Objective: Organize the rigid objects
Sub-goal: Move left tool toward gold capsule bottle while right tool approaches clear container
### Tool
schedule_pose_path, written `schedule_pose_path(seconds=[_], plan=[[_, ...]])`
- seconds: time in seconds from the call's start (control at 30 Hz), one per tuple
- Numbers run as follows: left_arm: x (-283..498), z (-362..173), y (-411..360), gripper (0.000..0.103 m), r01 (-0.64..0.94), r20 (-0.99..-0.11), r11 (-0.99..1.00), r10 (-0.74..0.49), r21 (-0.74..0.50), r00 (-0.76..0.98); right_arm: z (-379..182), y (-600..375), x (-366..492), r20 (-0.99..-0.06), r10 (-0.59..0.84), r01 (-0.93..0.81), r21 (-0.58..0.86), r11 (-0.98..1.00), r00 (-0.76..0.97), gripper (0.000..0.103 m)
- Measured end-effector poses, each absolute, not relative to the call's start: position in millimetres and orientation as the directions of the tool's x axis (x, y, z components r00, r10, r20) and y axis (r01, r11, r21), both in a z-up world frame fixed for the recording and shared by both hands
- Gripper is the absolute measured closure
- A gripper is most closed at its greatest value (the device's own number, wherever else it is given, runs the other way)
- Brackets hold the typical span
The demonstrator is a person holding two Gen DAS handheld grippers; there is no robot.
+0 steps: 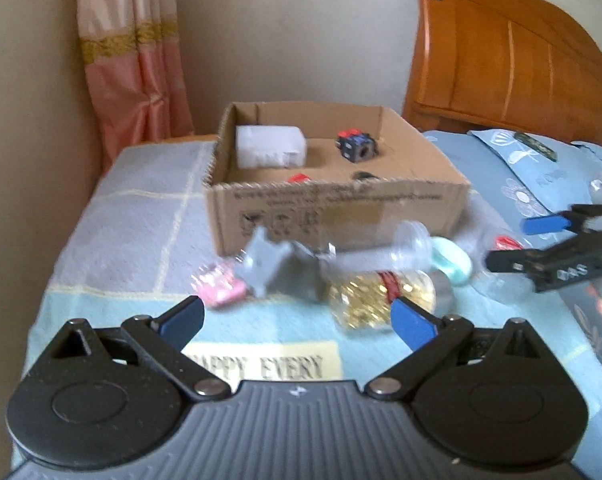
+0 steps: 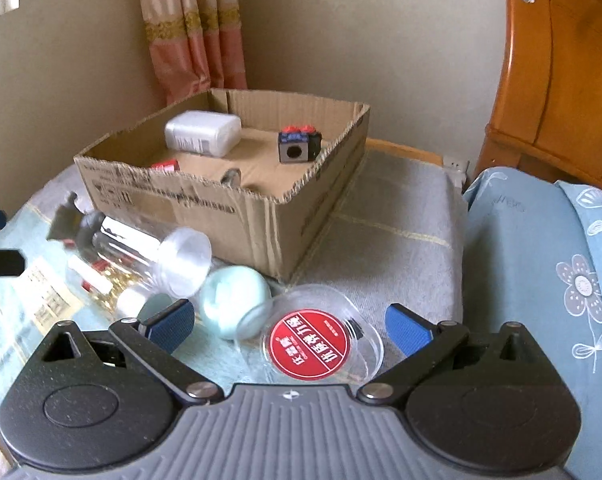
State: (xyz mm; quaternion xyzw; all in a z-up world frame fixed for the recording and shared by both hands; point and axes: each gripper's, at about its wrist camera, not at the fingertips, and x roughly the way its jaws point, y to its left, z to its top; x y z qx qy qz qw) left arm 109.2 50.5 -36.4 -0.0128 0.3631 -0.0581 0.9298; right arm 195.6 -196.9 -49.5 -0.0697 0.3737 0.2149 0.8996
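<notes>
An open cardboard box (image 1: 337, 216) (image 2: 237, 216) stands on the cloth-covered table and holds a white case (image 1: 270, 147) (image 2: 202, 133), a black cube with red buttons (image 1: 356, 146) (image 2: 299, 147) and small red items. In front of it lie a clear bottle with a grey cap (image 1: 341, 260) (image 2: 141, 248), a gold glitter jar (image 1: 377, 300), a pink item (image 1: 219, 290), a mint round case (image 1: 451, 262) (image 2: 235, 307) and a clear tub with a red label (image 2: 317, 344). My left gripper (image 1: 297, 322) is open above the jar. My right gripper (image 2: 287, 328) is open around the tub.
A wooden headboard (image 1: 513, 56) (image 2: 561, 80) and a blue floral pillow (image 1: 541, 184) (image 2: 541, 264) are to the right. A pink curtain (image 1: 133, 60) (image 2: 197, 32) hangs behind the table. A yellow "HAPPY EVERY" patch (image 1: 261, 362) is on the cloth.
</notes>
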Motion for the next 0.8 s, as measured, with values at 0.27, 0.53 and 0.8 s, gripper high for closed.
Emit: schedule_pose_path(seconds=[0.27, 0.53, 0.8], plan=[[103.3, -38.5, 30.2, 0.004, 0.140, -0.681, 0.988, -0.144, -0.061, 0.718, -61.4, -194.4, 194.4, -0.754, 0.360, -0.516, 0.033, 0.856, 0.550, 0.000], [109.1, -42.8, 4.5, 0.004, 0.167, -0.683, 0.985, -0.154, -0.047, 0.714, -75.9, -191.3, 162.1, -0.802, 0.354, -0.530, 0.057, 0.846, 0.480, 0.000], [122.9, -58.3, -19.7, 0.004, 0.136, -0.705, 0.989, -0.141, -0.064, 0.695, -84.8, -189.5, 147.9, -0.769, 0.317, -0.505, -0.010, 0.863, 0.555, 0.000]])
